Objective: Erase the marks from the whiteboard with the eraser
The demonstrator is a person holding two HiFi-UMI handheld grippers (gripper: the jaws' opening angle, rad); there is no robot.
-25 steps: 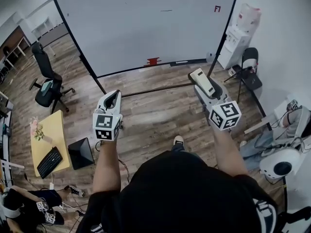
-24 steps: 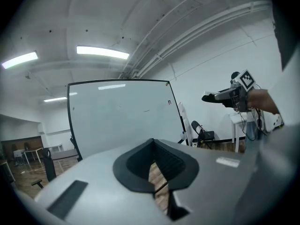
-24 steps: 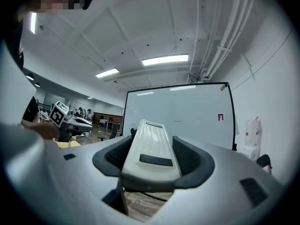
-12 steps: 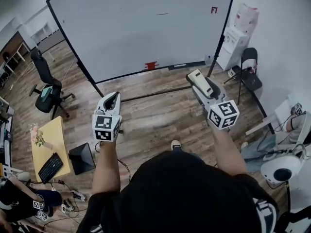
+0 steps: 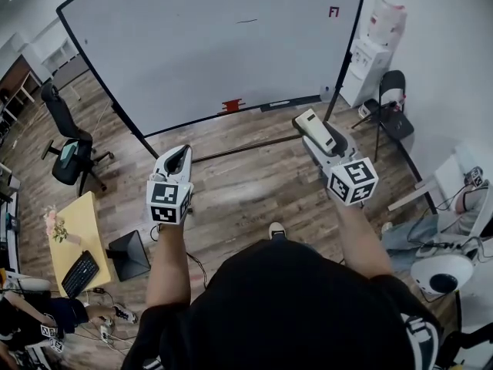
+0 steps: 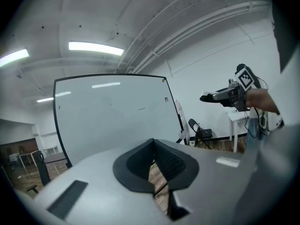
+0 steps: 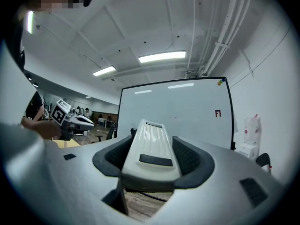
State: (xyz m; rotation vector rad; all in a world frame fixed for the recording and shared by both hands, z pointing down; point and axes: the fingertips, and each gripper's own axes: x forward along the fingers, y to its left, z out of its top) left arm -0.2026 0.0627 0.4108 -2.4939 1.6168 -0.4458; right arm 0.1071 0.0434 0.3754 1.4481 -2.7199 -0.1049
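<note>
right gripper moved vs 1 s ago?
Yes, slightly. In the head view the right gripper, holding the eraser, now sits a little nearer the whiteboard bottom edge than before.

— The whiteboard: glossy?
— Smooth and glossy; the lamps mirror in it. The floor under it is matt wood planking.
— And the eraser before it?
— Ribbed cream plastic with a slight sheen, between ridged black pads.

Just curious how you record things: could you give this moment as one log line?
stage: before wiping | right gripper: shut on eraser | left gripper: shut, empty | whiteboard: marks present, eraser not touching
</note>
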